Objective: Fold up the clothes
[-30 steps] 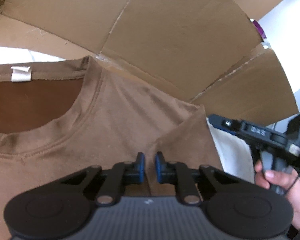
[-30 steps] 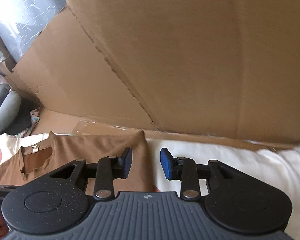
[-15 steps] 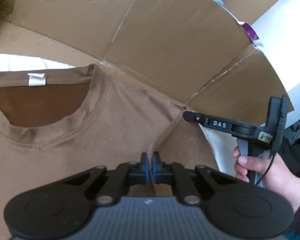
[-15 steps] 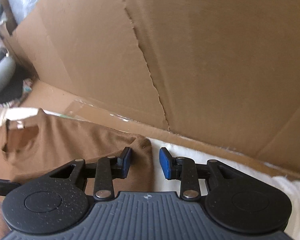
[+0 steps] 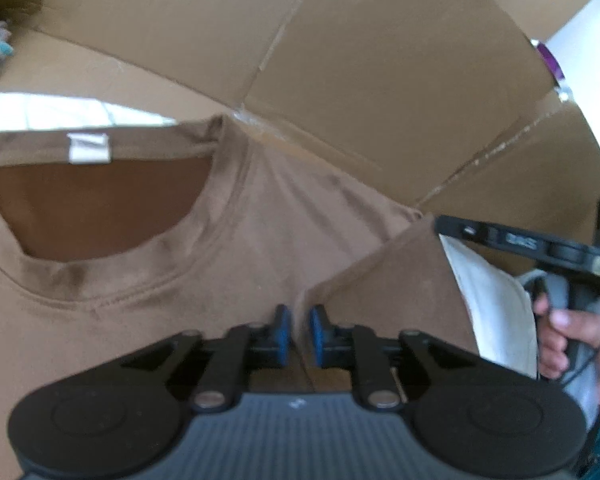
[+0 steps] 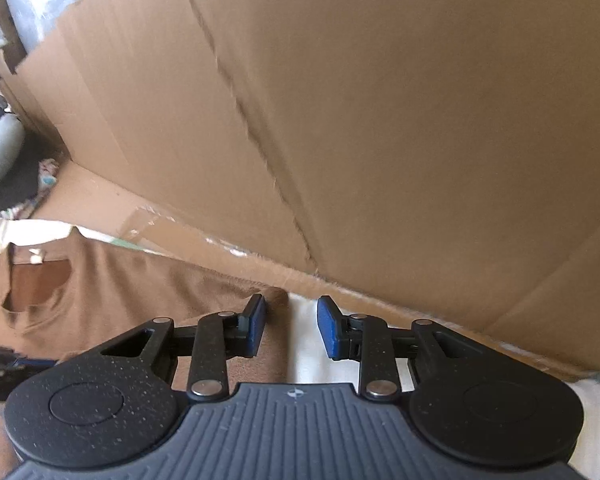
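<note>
**Ana:** Left wrist view first: where is the shirt (image 5: 148, 280)?

**Ben:** Spread flat on a white sheet (image 5: 488, 300), neckline and white label (image 5: 89, 148) toward the cardboard wall (image 5: 380, 92) at the far edge. The sleeve (image 5: 388, 280) on the right is turned in over the body, so its folded edge runs diagonally from the shoulder down toward the left hand-held gripper (image 5: 299, 330).

**Ana:** Is that one grasping the cloth?

**Ben:** No. Its jaws have just been opening; a narrow gap shows between the blue pads (image 5: 281, 330), with the fold edge lying under the gap, released, not pinched.

**Ana:** And the other?

**Ben:** The right hand-held gripper (image 6: 291, 330) is released too, jaws apart and empty, poised over the shirt's right side edge where brown cloth meets white sheet. The shirt lies to its left.

**Ana:** So which takes the next fold?

**Ben:** I'd judge the right one nearer that outer edge, whose long axis runs from the wall toward the camera; the left sits directly over the sleeve.
</note>
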`<state>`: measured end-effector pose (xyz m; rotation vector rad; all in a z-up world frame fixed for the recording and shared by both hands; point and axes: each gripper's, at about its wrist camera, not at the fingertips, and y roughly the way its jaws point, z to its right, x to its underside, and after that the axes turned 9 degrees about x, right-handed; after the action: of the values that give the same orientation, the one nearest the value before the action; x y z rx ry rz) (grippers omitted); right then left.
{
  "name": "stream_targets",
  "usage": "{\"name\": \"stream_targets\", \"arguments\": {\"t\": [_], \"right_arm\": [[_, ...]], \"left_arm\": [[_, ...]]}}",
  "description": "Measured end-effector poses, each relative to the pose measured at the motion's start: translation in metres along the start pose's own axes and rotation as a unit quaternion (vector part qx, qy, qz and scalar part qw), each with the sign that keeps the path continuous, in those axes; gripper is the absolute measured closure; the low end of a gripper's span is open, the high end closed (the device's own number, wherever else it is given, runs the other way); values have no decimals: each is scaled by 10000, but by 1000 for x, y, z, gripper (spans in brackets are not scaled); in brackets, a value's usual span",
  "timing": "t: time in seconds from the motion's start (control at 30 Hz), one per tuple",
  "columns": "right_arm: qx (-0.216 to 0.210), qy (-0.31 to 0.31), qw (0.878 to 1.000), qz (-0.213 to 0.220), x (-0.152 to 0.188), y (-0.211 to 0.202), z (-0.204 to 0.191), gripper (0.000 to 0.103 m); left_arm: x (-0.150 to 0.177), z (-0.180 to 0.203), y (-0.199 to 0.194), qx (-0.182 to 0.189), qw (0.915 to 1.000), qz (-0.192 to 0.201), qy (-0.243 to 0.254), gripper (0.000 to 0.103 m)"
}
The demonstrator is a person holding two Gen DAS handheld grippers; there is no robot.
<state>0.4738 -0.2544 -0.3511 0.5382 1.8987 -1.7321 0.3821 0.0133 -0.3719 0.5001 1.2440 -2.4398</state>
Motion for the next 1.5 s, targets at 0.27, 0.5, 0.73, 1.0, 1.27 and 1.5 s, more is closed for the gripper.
{"name": "stream_targets", "arguments": {"t": [0.27,0.5,0.73,1.0,1.27,1.5], "right_arm": [[-165,-99,9996,-220,26,-32,11,68],[-216,9,9989,-414,64,-47,21,68],[-142,91,9989,-448,86,-56,27,68],[-225,228,9990,-299,100,-71,28,68],[-278,9,9992,-300,106,-69,15,68],[-26,-411,9984,-390,118,-79,8,68]], "left_arm": [[-2,-4,-7,-189,9995,213,143,53],[-3,2,13,190,9995,88,243,53],[-7,-2,-12,1093,9939,-50,-128,58],[-7,-1,-41,764,9962,415,6,58],[17,19,-28,93,9983,496,278,60],[60,49,-26,24,9964,837,144,60]]}}
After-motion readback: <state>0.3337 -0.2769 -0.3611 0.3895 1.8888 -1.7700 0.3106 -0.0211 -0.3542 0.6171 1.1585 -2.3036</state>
